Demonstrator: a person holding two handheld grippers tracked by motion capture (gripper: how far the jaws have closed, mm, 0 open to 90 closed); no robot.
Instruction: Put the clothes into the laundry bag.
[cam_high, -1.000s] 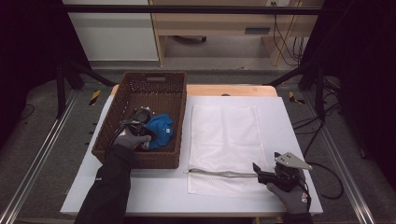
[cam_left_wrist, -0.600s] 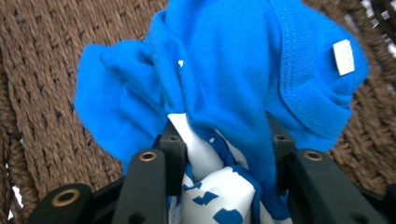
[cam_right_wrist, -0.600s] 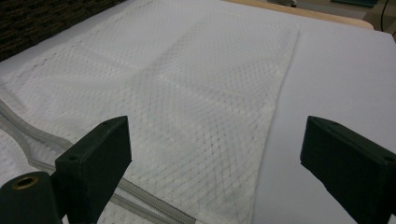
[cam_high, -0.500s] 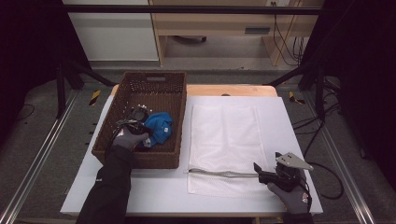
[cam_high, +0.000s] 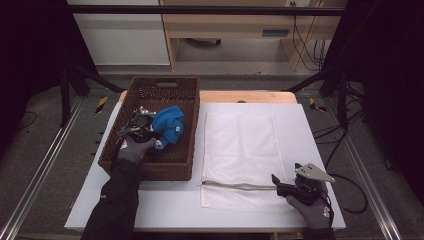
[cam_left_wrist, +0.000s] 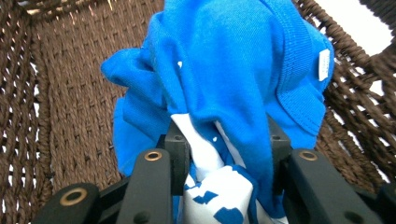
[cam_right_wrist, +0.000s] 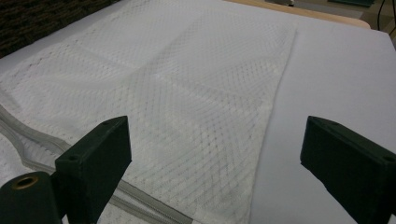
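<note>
Brown wicker basket (cam_high: 150, 167) sits at 9 o'clock on the white table (cam_high: 320, 125), holding one thing: a bunched blue garment (cam_high: 169, 127) at its centre-right. White mesh laundry bag (cam_high: 240, 145) lies flat at table centre, zipper (cam_high: 237, 186) along its 6 o'clock edge; nothing visible in it.

Left gripper (cam_high: 145, 131) is inside the basket, at 9 o'clock of the cloth. In the left gripper view its jaws are partly closed and clamped on the garment (cam_left_wrist: 224, 79): blue fabric plus a white printed patch is bunched between the two pads (cam_left_wrist: 176, 149) and drapes up and over them, basket weave (cam_left_wrist: 65, 116) behind.

Right gripper (cam_high: 280, 181) sits at 5 o'clock on the table, by the bag's zipper corner. Right gripper view: jaws wide apart, holding nothing, mesh (cam_right_wrist: 187, 93) lying between and beyond them.

Versus a second ago: left jaws have closed in onto the cloth, and the garment now sits a bit higher and more gathered. Right hand unchanged.
</note>
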